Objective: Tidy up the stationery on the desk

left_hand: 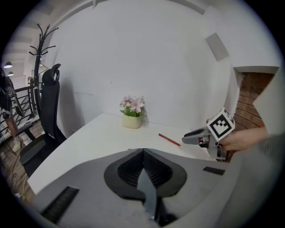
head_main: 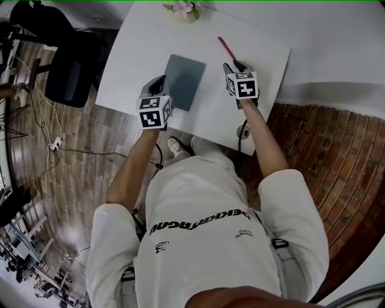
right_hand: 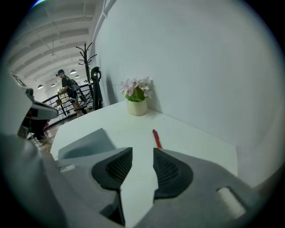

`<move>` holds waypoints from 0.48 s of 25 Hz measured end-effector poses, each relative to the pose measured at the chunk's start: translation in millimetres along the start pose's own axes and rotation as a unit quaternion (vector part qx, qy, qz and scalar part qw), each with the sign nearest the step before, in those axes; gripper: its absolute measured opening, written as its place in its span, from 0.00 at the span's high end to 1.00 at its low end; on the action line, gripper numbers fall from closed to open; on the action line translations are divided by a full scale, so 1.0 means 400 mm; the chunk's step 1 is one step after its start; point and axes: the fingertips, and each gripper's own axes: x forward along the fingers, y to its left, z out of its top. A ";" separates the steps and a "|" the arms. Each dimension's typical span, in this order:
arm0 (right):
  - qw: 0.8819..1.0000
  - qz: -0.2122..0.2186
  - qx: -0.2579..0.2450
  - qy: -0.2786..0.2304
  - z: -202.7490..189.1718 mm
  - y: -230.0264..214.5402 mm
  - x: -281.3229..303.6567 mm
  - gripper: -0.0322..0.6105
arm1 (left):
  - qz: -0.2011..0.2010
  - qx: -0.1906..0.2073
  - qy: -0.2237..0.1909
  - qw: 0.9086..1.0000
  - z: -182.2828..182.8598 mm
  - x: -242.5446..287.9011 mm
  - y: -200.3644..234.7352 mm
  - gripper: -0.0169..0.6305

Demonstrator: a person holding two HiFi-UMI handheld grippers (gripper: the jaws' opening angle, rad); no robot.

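Note:
A slate-grey notebook (head_main: 184,80) lies near the middle of the white desk (head_main: 129,54). My left gripper (head_main: 161,85) is at its left edge, shut on it. In the left gripper view a thin grey strip of the notebook (left_hand: 148,195) shows between the closed jaws of that gripper (left_hand: 143,153). A red pen (head_main: 227,48) lies farther back on the desk. My right gripper (head_main: 232,66) hovers just short of the pen (right_hand: 156,138), open with nothing between its jaws (right_hand: 142,153). The notebook (right_hand: 84,142) sits to its left.
A small pot of pink flowers (head_main: 185,10) stands at the desk's far edge. A black office chair (head_main: 69,72) is left of the desk, with cables on the wooden floor. A white wall runs behind the desk. A person (right_hand: 67,87) stands far off.

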 end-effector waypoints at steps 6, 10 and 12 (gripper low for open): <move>0.999 -0.007 -0.037 -0.003 0.011 -0.079 0.047 0.73 | -0.007 0.013 -0.020 1.000 0.032 -0.060 -0.069 0.98; 0.997 0.015 -0.074 0.019 0.017 -0.099 0.106 0.73 | -0.012 0.019 -0.022 0.999 0.039 -0.061 -0.093 0.98; 0.994 0.031 -0.096 0.031 0.018 -0.096 0.129 0.73 | -0.015 0.020 -0.022 0.999 0.034 -0.072 -0.103 0.98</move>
